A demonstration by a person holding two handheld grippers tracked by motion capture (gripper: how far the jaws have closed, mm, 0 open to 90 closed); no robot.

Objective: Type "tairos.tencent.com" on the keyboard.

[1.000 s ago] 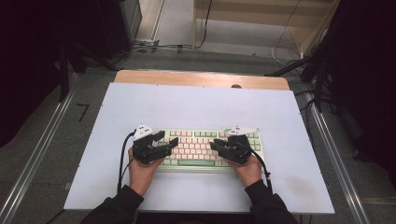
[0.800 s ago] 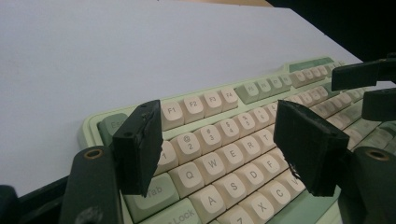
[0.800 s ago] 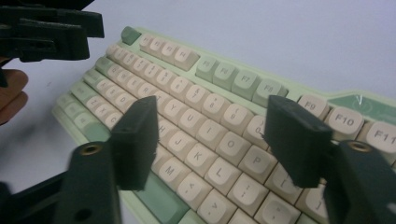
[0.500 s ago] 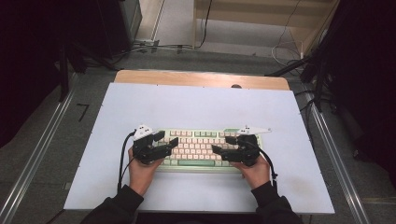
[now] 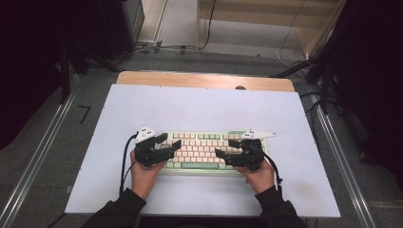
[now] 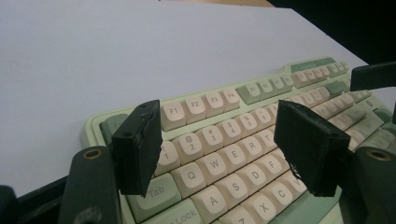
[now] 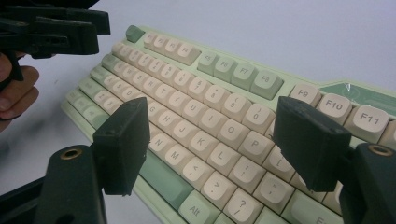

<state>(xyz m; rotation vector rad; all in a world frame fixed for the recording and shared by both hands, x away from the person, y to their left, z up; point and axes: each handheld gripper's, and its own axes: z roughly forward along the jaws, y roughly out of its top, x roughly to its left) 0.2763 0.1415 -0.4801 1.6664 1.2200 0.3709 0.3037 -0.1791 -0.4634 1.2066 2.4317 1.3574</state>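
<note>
Here, both hand-held grippers — left (image 5: 167, 145), right (image 5: 223, 149) — gape empty over keyboard (image 5: 199, 148) (pale green).

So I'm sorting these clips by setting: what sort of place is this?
Probably a lab or recording workspace, not an office: a bare white table holding a single green keyboard, metal rails along the floor, and loose cables beside wooden furniture.

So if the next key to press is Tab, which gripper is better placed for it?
Left. The left gripper hangs open over the keyboard's left end, with the Tab key right beside one jaw. The right gripper hovers open over the O, P and L keys, far from Tab.
</note>
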